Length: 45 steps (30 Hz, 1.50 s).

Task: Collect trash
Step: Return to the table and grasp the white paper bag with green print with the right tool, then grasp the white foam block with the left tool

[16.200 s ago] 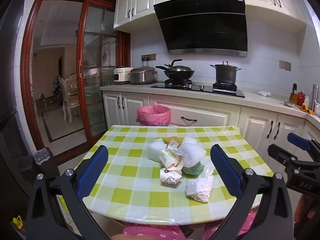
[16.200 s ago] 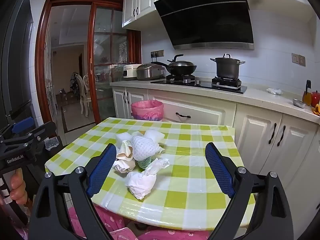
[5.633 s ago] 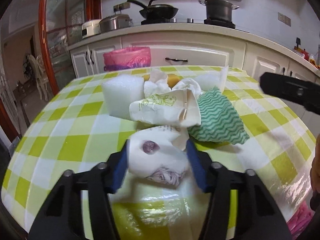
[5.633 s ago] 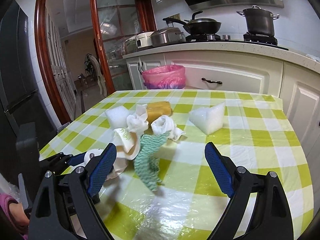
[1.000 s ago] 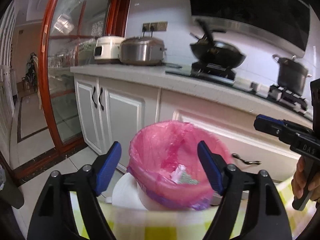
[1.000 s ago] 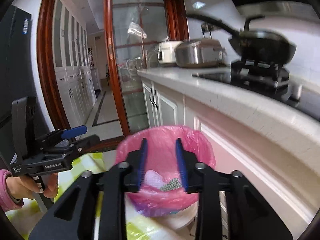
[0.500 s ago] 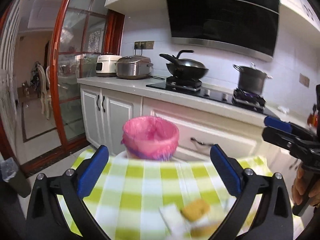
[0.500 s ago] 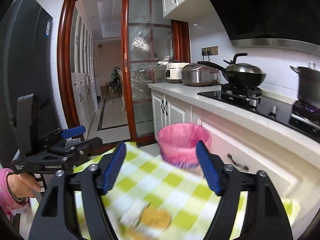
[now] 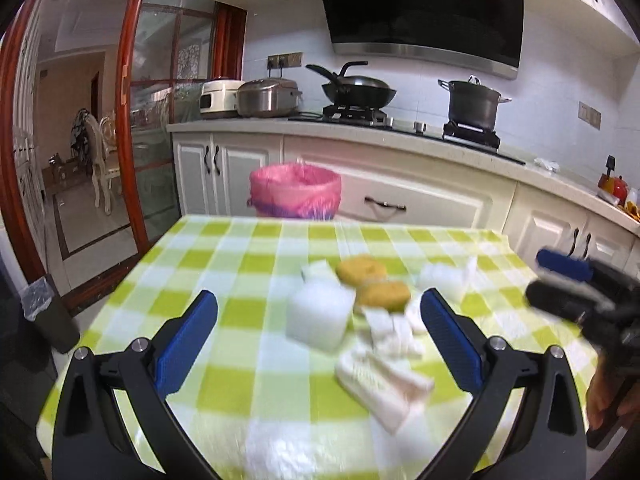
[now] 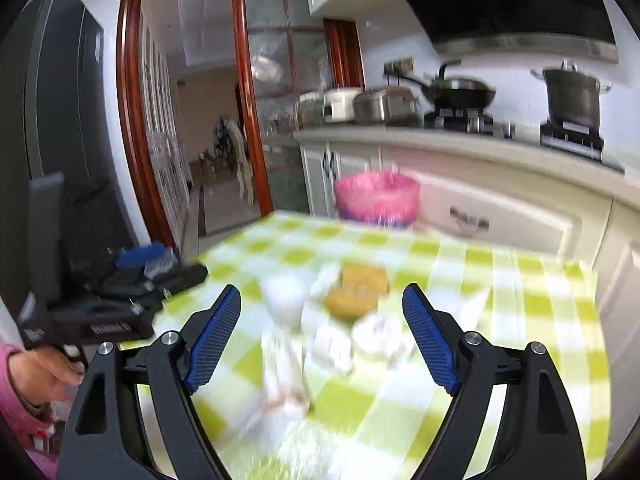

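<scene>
Left gripper wide open, right gripper open, empty, above trash

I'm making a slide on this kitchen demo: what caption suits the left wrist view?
Open tongs above leftover trash on a checked table, pink-lined bin beyond.

Bright, even indoor light. Both fisheye views curve at the edges, with dark rounded corners. Motion blur smears the desk and its litter, more heavily in the right wrist view.
</scene>
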Tool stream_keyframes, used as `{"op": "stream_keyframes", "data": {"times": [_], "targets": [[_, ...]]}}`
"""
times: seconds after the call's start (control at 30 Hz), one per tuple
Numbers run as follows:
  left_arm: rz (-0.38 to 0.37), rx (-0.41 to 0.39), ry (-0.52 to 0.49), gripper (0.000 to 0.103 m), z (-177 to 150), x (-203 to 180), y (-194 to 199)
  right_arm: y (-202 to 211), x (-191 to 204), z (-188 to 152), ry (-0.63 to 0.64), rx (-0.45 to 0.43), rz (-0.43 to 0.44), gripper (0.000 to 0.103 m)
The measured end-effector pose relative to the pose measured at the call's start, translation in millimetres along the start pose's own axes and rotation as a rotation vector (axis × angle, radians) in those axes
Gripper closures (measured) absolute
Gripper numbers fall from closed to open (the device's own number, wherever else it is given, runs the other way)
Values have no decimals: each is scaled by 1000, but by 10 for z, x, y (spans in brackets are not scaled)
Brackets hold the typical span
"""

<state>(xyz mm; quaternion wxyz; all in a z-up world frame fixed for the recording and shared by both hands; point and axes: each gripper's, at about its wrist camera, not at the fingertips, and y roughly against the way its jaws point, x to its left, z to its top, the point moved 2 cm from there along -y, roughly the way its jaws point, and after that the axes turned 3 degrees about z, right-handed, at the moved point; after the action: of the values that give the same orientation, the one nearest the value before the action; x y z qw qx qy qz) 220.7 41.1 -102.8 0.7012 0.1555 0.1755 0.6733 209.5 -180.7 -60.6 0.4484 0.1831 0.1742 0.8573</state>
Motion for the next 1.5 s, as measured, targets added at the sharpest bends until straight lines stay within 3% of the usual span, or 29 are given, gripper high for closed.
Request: {"op": "stream_keyframes", "data": {"times": [0.2, 0.47, 0.73, 0.83, 0.9, 1.0, 1.27, 1.5], "targets": [[-2, 0, 28, 5, -305, 122, 151, -285, 61, -542, -44, 123, 20, 24], [34, -24, 42, 5, -227, 340, 68, -811, 208, -491, -43, 176, 68, 24], [67, -5, 83, 5, -227, 593, -45, -1359, 335, -520, -17, 321, 79, 25], [79, 7, 94, 5, -227, 668, -104, -1488, 344, -561, -12, 384, 67, 39], [78, 18, 106, 5, -229, 698, -165, -1515, 325, -583, -17, 400, 63, 56], [71, 34, 116, 5, -232, 694, -262, -1470, 263, -579, -40, 386, 62, 64], [24, 110, 112, 5, -246, 412, -719, -957, 43, -446, -68, 224, 40, 65], [37, 191, 24, 5, -246, 36, -1296, -582, -328, -342, -140, 131, 12, 65]]}}
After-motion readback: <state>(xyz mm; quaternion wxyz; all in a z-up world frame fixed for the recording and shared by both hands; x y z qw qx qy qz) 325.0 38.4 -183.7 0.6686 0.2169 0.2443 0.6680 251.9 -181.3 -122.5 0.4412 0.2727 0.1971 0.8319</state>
